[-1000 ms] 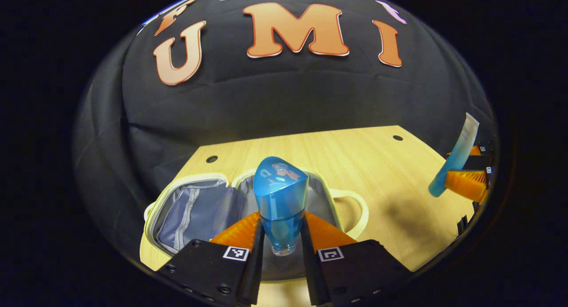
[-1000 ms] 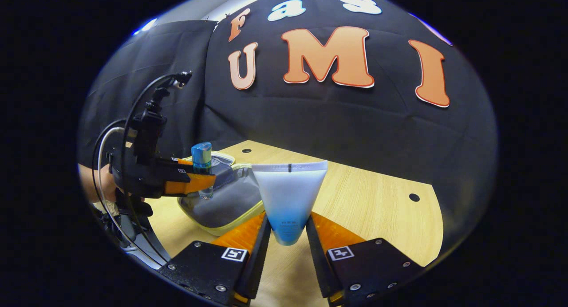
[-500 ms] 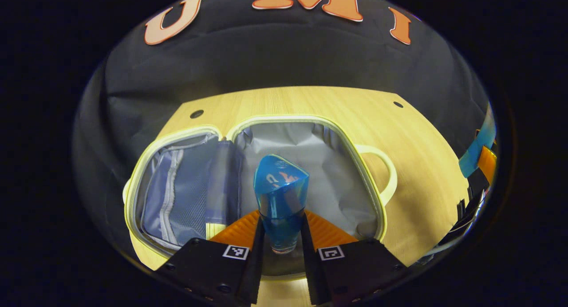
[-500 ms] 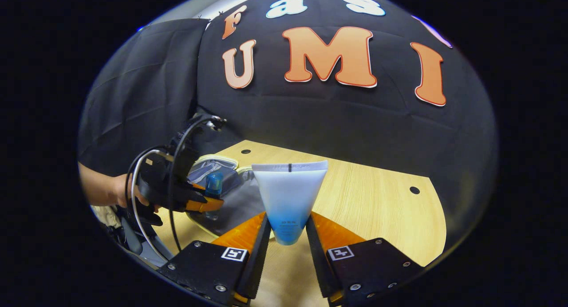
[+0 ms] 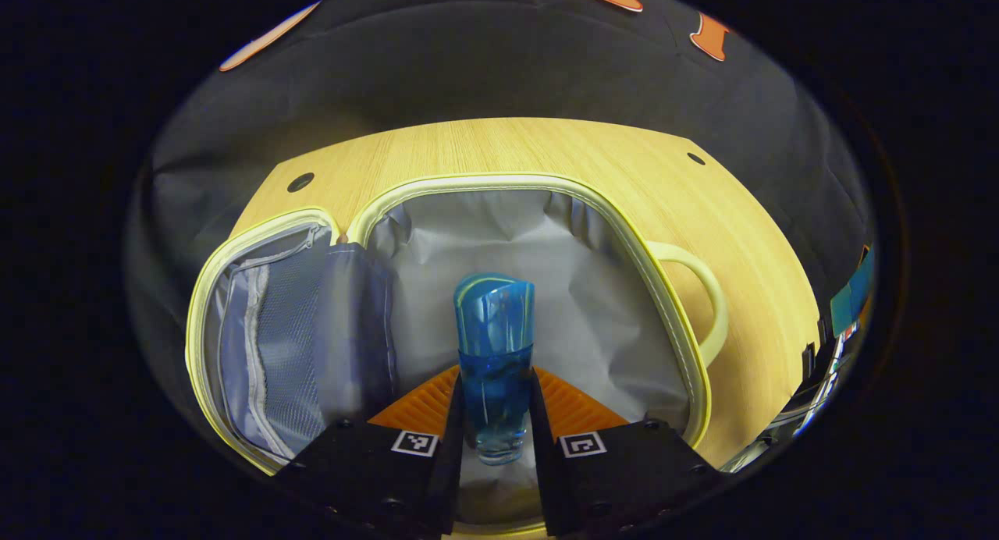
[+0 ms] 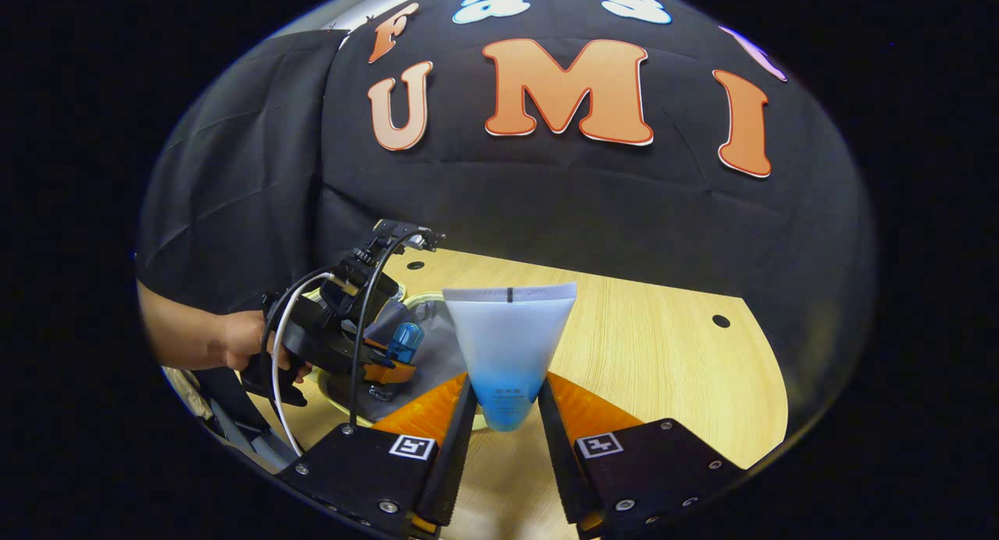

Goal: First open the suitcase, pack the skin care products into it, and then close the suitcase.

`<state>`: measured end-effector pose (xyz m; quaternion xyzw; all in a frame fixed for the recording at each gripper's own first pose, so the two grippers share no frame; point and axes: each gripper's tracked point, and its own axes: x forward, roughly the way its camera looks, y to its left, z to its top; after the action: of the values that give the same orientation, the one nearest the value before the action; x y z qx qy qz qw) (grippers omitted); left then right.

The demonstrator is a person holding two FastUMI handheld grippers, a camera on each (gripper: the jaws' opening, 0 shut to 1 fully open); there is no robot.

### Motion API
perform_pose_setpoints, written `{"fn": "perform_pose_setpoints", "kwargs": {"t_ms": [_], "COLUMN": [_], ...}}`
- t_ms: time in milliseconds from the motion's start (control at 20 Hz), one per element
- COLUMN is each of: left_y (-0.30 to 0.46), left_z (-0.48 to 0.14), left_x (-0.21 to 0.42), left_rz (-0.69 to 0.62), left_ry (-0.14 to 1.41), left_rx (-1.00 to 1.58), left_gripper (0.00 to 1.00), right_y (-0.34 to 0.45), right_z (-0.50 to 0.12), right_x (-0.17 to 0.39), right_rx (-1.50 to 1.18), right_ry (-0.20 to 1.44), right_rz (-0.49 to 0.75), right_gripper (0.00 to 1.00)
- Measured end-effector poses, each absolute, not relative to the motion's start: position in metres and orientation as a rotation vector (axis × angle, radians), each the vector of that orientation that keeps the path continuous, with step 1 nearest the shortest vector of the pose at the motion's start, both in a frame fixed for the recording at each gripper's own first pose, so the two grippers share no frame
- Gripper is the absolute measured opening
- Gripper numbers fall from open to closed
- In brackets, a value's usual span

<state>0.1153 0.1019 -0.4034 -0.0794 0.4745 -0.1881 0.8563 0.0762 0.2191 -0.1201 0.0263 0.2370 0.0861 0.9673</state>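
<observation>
Partly claw-hidden blue bottle base

Suitcase open on table – bottle above right compartment, mesh pocket to left
</observation>
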Motion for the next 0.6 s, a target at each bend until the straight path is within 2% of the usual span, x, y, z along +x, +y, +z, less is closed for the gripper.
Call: {"fn": "perform_pose_setpoints", "kwargs": {"t_ms": [350,450,500,600], "left_y": [0.106,0.110,0.113,0.124], "left_z": [-0.419,-0.408,-0.402,-0.384], "left_x": [0.122,0.121,0.122,0.123], "left_rz": [-0.371,-0.388,-0.389,-0.383], "left_ry": [1.031,0.998,0.974,0.915], "left_rx": [-0.239,-0.271,-0.283,-0.310], "left_gripper": [0.46,0.55,0.70,0.77], "right_y": [0.249,0.257,0.261,0.269], "right_z": [-0.144,-0.152,-0.153,-0.159], "right_x": [0.095,0.100,0.103,0.107], "right_rx": [0.086,0.099,0.108,0.107], "right_ry": [0.569,0.597,0.607,0.626], "right_rz": [0.230,0.246,0.251,0.260], "right_gripper": [0.52,0.52,0.52,0.52]}}
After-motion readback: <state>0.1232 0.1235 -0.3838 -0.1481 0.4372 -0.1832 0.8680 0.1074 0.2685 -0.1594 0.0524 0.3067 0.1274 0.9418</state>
